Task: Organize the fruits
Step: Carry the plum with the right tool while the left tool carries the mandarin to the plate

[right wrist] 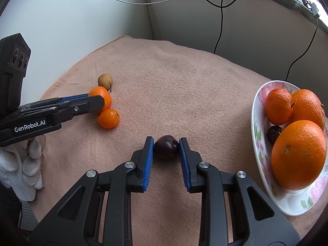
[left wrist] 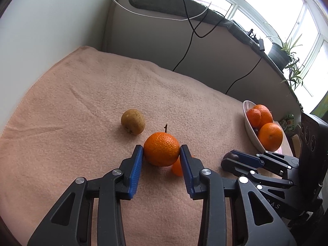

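Observation:
My left gripper (left wrist: 162,149) is shut on a tangerine (left wrist: 161,149) with a short stem, low over the pink cloth. A small orange kumquat (left wrist: 176,167) lies partly hidden behind its right finger, and a brown pear (left wrist: 132,121) lies to the far left. My right gripper (right wrist: 166,146) is shut on a dark plum (right wrist: 166,147) on the cloth. In the right wrist view the left gripper (right wrist: 98,102) holds the tangerine (right wrist: 101,94), with the kumquat (right wrist: 108,119) and pear (right wrist: 105,81) beside it. A floral plate (right wrist: 258,143) on the right holds oranges (right wrist: 298,154) and another plum (right wrist: 273,133).
A pink cloth (left wrist: 82,94) covers the table. Walls stand at the left and back, with black cables (left wrist: 188,47) hanging down. A window sill with a potted plant (left wrist: 285,51) runs at the back right. A white-gloved hand (right wrist: 22,164) holds the left gripper.

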Demonstrator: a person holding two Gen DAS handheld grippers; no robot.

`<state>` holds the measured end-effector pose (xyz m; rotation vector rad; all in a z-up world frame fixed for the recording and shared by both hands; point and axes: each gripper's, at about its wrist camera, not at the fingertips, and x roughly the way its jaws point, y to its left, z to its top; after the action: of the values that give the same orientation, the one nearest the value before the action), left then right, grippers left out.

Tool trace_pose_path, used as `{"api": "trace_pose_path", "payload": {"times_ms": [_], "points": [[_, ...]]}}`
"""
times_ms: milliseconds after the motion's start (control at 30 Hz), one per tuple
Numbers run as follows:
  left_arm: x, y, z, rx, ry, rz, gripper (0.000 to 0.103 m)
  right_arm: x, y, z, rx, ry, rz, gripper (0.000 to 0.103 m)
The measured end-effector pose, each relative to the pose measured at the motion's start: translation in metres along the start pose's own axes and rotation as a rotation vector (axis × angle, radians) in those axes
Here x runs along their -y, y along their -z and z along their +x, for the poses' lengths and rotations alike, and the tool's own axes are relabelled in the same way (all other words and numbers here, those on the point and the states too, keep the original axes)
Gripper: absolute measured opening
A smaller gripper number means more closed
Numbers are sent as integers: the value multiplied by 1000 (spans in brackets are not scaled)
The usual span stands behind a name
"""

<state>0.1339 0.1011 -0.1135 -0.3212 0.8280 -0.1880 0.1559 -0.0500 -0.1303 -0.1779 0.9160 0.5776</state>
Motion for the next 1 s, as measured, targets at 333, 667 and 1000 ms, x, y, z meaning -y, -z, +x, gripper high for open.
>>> {"api": "trace_pose_path", "payload": {"times_ms": [333, 667, 1000], "points": [[6, -3, -21, 50, 0, 10, 35, 4, 1, -22, 48, -8, 12, 26], [34, -11, -26, 79, 32, 49, 35, 25, 11, -67, 125, -4, 51, 26], [72, -16, -16, 77, 87, 95, 35, 68, 22, -110, 185, 48, 117, 26]]}}
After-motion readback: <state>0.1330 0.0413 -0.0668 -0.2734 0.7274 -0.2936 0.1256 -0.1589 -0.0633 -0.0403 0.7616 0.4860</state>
